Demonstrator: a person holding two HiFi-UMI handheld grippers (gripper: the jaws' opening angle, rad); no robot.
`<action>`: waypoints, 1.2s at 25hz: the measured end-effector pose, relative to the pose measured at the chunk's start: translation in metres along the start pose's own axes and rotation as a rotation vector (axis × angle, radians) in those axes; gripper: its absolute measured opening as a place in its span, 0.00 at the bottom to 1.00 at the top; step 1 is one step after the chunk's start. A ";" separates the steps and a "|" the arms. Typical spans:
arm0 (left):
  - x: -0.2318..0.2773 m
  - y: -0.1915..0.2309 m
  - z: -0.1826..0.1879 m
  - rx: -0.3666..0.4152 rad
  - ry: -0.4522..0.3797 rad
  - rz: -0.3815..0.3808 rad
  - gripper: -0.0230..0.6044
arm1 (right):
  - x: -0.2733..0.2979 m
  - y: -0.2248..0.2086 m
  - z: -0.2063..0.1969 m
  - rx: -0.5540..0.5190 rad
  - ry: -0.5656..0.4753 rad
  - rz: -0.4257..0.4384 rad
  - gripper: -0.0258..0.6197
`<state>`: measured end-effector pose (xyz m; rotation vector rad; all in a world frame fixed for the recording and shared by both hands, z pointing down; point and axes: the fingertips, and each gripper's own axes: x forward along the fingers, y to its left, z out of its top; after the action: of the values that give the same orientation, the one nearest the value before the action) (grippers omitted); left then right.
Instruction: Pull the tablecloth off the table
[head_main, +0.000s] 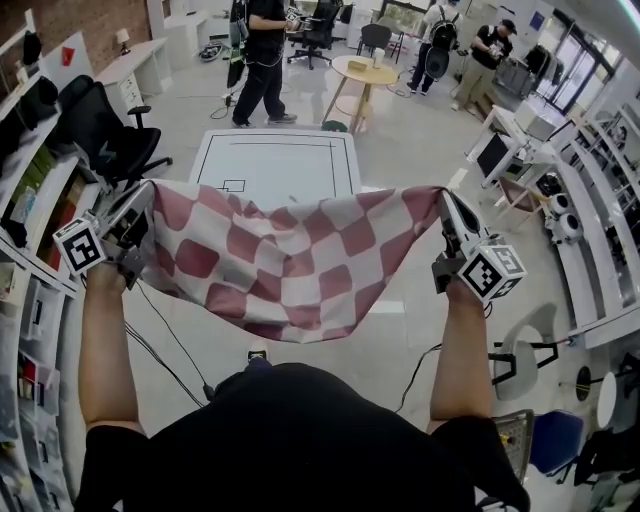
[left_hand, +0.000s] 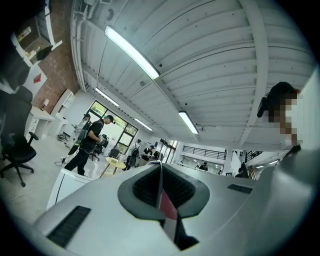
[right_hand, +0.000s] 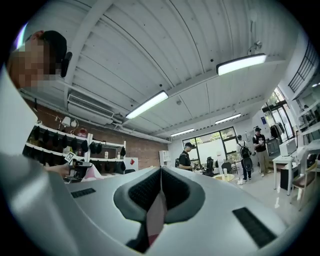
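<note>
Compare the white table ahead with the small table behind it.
The white table is rectangular and bare, with thin black lines; the small table is round, tan, and bears a box and a cup. The white table is nearer and wider. Both stand on the floor.

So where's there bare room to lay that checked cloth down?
The white table ahead looks wholly bare, bordered by the black office chair on its left and floor on its right. Near the person's feet, cables cross the floor. The tablecloth hangs between the left tongs and right tongs.
</note>
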<state>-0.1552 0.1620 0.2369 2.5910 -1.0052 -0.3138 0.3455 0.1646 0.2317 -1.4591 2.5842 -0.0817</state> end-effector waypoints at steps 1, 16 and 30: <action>-0.002 -0.003 0.005 0.000 -0.015 -0.007 0.07 | -0.004 -0.001 0.007 -0.002 -0.014 -0.004 0.09; 0.006 0.010 -0.007 0.014 0.046 0.044 0.07 | 0.009 0.011 -0.005 -0.032 0.100 -0.071 0.09; 0.007 0.073 -0.119 -0.052 0.154 0.091 0.07 | 0.022 -0.005 -0.131 0.007 0.280 -0.120 0.09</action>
<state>-0.1561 0.1346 0.3741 2.4709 -1.0416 -0.1138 0.3152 0.1385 0.3586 -1.7097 2.7001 -0.3326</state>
